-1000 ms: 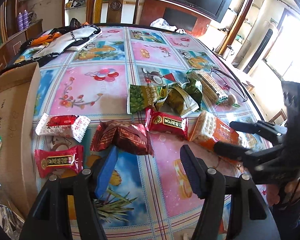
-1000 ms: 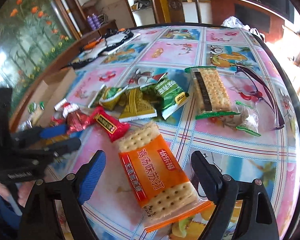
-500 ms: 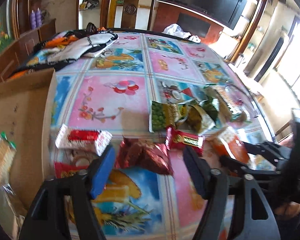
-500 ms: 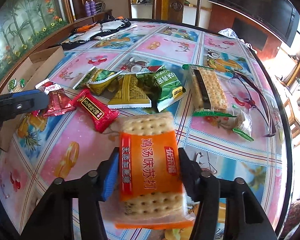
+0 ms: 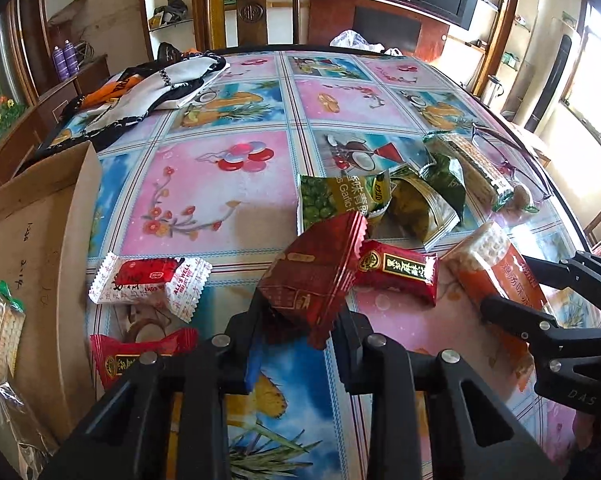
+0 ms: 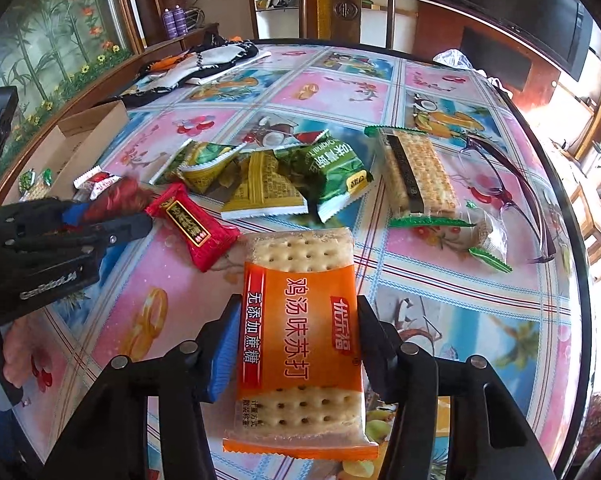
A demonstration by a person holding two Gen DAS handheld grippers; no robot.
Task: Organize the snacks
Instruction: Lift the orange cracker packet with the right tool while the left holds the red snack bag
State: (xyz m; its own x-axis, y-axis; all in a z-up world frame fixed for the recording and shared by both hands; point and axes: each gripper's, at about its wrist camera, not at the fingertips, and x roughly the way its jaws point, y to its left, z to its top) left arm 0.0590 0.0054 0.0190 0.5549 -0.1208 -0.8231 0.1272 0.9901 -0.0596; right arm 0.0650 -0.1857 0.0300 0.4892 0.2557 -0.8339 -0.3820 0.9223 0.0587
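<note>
both packets now off tablecloth (image 5: 204,184): dark-red packet (image 5: 312,276) in closing l gripper (image 5: 296,332), orange cracker pack (image 6: 300,344) in r gripper (image 6: 296,344)

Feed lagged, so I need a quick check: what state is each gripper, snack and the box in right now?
left gripper: closing on dark red snack, snack tilted up
right gripper: shut on orange cracker pack
cardboard box: open, cracker packets inside
green snack packs: piled on table, untouched

We saw bright daylight pouring from the window (image 5: 592,92) on the right, blown out white, with glare across the glossy tablecloth (image 5: 220,184). Both views bent strongly toward dark rounded corners. Nearby wrappers looked slightly soft.
</note>
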